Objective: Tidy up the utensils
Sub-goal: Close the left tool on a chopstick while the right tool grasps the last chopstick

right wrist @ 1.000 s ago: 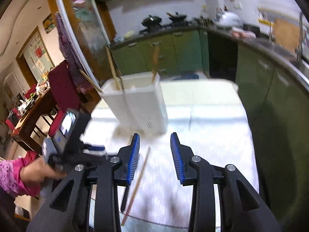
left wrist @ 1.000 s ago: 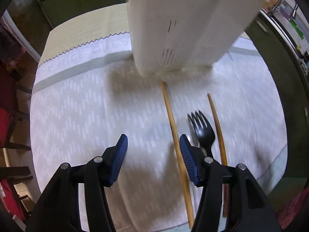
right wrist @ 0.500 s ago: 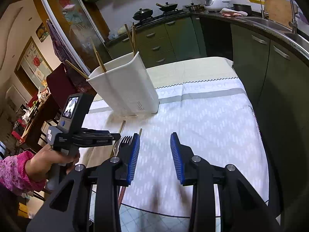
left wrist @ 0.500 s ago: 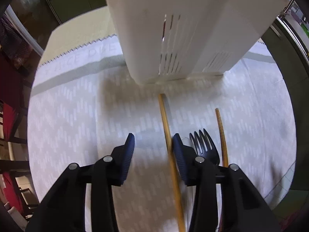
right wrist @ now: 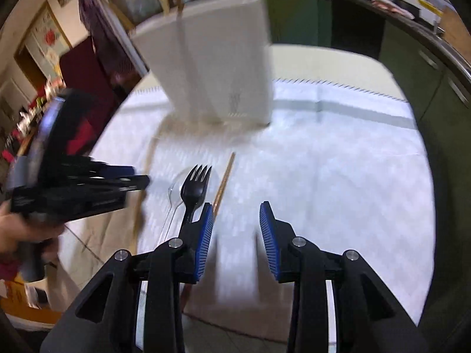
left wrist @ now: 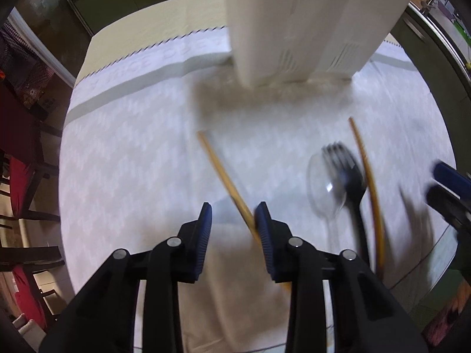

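A wooden chopstick (left wrist: 226,176) lies slanted on the white patterned cloth (left wrist: 132,161), its near end between the blue pads of my left gripper (left wrist: 234,226). The jaws are closing; the stick rests against the right pad and a gap remains at the left one. To its right lie a clear plastic spoon (left wrist: 323,188), a black plastic fork (left wrist: 350,176) and a second chopstick (left wrist: 371,182). My right gripper (right wrist: 235,235) hangs low over the cloth, open with nothing between its pads, just right of the fork (right wrist: 194,188) and the second chopstick (right wrist: 223,182).
A tall white utensil holder (right wrist: 217,73) with chopsticks sticking out stands behind the utensils. A hand (right wrist: 17,229) holds the left gripper (right wrist: 138,176) at the left of the right wrist view. Green kitchen cabinets (right wrist: 426,67) run along the right; red chairs (left wrist: 20,176) stand off the table's left.
The left gripper's jaws have narrowed and the chopstick now sits between them, turned to a slant. The right gripper has dropped toward the cloth, close to the fork.
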{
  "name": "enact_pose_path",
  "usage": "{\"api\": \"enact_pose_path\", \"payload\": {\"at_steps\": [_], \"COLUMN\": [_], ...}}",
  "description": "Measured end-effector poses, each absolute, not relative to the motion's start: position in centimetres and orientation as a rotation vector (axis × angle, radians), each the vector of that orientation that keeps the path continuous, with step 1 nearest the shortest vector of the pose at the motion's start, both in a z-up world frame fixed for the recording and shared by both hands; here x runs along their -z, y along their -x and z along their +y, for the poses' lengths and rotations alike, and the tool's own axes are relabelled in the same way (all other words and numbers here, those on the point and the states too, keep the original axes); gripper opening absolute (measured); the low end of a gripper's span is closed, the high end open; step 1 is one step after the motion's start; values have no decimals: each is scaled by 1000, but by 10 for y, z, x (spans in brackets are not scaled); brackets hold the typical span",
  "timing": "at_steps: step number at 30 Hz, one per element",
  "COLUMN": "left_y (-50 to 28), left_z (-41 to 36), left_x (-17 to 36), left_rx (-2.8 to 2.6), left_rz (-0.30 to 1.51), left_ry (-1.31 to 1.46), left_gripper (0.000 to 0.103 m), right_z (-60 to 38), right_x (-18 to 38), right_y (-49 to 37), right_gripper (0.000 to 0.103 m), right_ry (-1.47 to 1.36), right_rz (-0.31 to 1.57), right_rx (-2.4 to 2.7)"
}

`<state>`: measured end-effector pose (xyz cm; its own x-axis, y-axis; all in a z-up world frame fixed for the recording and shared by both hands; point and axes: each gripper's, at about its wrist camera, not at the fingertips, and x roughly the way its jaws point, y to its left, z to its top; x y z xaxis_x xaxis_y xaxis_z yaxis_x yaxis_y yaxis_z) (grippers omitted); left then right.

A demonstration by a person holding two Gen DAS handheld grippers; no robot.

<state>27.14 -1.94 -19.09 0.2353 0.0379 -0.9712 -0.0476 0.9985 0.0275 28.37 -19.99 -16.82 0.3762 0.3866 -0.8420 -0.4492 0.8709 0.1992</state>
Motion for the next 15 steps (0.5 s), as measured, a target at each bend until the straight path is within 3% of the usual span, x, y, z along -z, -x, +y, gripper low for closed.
{"api": "enact_pose_path", "payload": {"at_steps": [10,15], "left_y": [-260,-266], "left_z": [-4,6], "left_x": [191,193], "left_rx": [-31,-41], "left_rz": [1339,1351], "left_ry": [29,37], "left_gripper": [29,16], "right_z": [-160,-148], "right_x": [199,203], "right_y": [-309,-311], "right_gripper": [32,31], "right_ry": [136,187], "right_rz": [1153,1163], "right_rx": [-466,-448]}}
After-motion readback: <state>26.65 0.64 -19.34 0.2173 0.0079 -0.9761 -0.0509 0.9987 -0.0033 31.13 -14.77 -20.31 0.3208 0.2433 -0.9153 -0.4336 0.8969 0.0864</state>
